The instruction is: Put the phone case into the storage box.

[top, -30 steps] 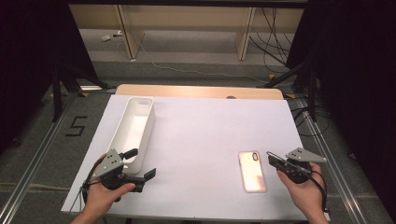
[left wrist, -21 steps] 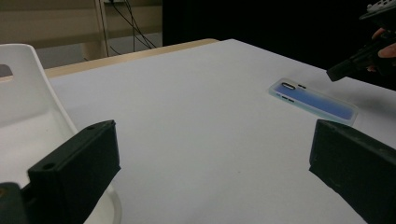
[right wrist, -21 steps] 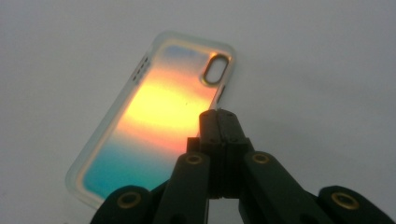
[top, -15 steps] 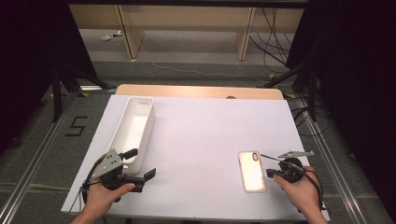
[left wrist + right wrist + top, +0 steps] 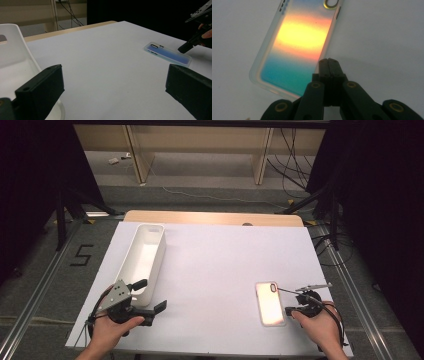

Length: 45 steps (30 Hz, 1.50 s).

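Observation:
An iridescent phone case (image 5: 270,303) lies flat on the white table, near the front right. My right gripper (image 5: 289,311) is shut with nothing between its jaws. Its tips (image 5: 329,61) sit low at the case's (image 5: 299,42) right long edge; whether they touch it I cannot tell. My left gripper (image 5: 150,296) is held at the front left, open wide and empty, beside the near end of a long white bin (image 5: 145,255). The left gripper view looks across the table between its own jaws (image 5: 112,75) to the case (image 5: 167,53) and the right gripper (image 5: 183,47).
The white sheet (image 5: 225,255) covers the table, with a wooden strip (image 5: 210,218) at its far edge. The bin (image 5: 12,50) runs lengthwise along the left side and looks empty. Dark curtains and cables surround the table.
The right hand has rolled so the grey plate now shows edge-on, and its shut tips have come down to the case's right edge. The left gripper has stayed put.

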Tool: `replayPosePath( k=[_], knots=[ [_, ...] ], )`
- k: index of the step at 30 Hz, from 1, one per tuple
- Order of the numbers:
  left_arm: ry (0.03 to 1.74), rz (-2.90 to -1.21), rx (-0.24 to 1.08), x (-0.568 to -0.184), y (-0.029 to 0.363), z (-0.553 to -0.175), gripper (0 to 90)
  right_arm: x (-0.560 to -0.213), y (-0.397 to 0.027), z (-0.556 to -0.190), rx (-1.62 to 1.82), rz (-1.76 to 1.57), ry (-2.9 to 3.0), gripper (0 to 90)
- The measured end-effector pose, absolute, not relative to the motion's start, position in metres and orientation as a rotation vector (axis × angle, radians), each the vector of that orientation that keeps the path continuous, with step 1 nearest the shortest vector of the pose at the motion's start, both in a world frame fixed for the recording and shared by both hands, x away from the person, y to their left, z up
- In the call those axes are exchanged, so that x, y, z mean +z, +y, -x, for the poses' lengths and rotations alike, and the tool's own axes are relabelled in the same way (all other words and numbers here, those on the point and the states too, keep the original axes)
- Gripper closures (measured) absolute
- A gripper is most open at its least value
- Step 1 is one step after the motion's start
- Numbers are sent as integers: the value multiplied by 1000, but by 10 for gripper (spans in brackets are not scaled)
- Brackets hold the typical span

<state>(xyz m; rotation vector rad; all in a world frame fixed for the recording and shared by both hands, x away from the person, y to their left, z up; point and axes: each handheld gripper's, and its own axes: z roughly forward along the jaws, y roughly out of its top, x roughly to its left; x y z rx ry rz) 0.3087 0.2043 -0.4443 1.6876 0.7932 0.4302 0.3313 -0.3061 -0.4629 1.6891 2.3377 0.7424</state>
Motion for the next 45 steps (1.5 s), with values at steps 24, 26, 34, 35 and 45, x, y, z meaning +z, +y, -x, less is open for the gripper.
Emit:
replayPosePath(
  k=[24, 26, 34, 35, 45],
  knots=[
    [793, -1686, 434, -444, 205, -309, 12, -463, -300, -329, 685, -1750, 2362, 900],
    [793, -1686, 434, -444, 204, -308, 12, -463, -300, -329, 685, -1750, 2361, 900],
    [794, -1685, 435, -444, 205, -308, 13, -463, -299, -328, 697, -1752, 2359, 900],
    [795, -1685, 435, -444, 205, -308, 12, -463, -299, -328, 697, -1747, 2364, 900],
    [796, -1680, 430, -444, 204, -309, 14, -459, -302, -332, 701, -1818, 2336, 813]
  ],
)
